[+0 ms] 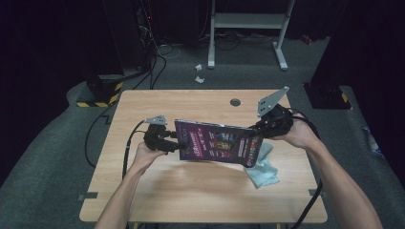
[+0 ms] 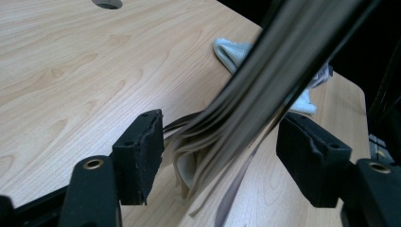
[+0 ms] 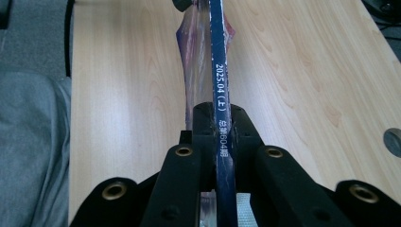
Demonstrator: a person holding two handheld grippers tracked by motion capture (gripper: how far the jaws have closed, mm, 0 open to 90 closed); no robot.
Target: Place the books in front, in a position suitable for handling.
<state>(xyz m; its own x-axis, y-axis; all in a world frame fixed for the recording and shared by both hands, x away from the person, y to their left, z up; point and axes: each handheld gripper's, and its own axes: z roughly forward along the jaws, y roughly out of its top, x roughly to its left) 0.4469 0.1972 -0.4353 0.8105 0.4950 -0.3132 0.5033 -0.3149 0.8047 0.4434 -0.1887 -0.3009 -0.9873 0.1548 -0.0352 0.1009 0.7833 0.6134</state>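
High view: magazine above cloth | right tool clamps spine | left tool agape around pages

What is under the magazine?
A pale cloth lies on the table under the magazine's right end; part of the cloth is covered.

A light wooden table with rounded corners stands on grey carpet. A round cable hole sits near its far edge. Beyond it stands a white metal frame on two feet, with cables trailing over the floor and two scraps of white paper nearby. A black-and-yellow striped base lies at far left. The surroundings are dark, the table lit from above
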